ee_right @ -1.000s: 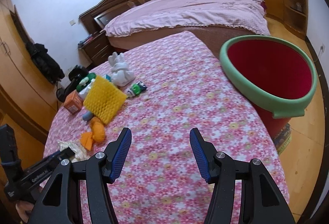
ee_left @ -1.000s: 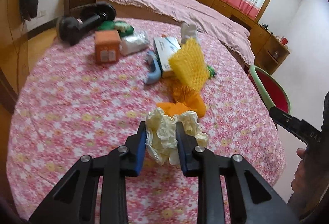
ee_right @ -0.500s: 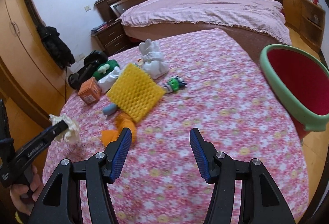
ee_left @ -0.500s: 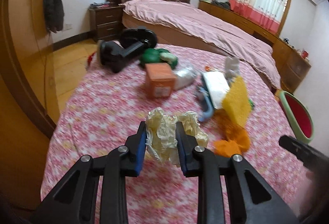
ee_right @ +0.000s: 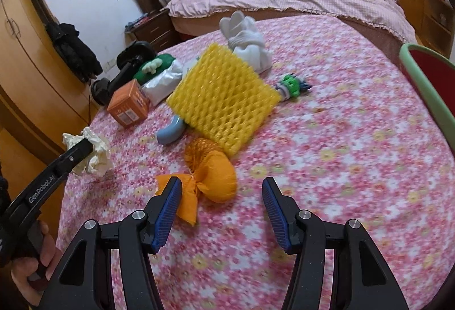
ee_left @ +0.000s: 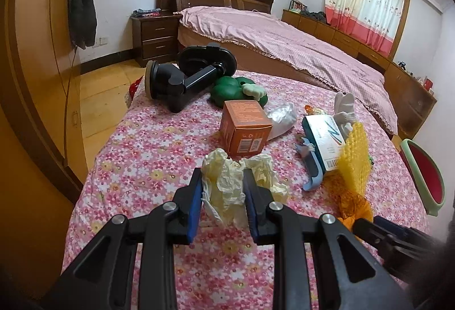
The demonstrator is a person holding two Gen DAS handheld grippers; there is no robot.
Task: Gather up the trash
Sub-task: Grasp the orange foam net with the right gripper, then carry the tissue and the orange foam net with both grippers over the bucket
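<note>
My left gripper is shut on a crumpled cream paper wad, held just above the pink flowered tablecloth. The right wrist view shows the same paper wad at the left. My right gripper hangs low over the cloth with its jaws closing. An orange net wad lies just ahead of its tips, its tail beside the left finger, and no pad presses on it. A yellow foam net lies beyond. A red bin with a green rim stands off the table's right edge.
Further back on the table are an orange box, a black suction holder, a green toy, a silver bag, a white-and-blue carton, white socks and a small green toy. A bed stands behind.
My left gripper has swung left across the table with the paper still in it. My right gripper has come down and forward to the orange net wad, and its jaws have narrowed a little.
</note>
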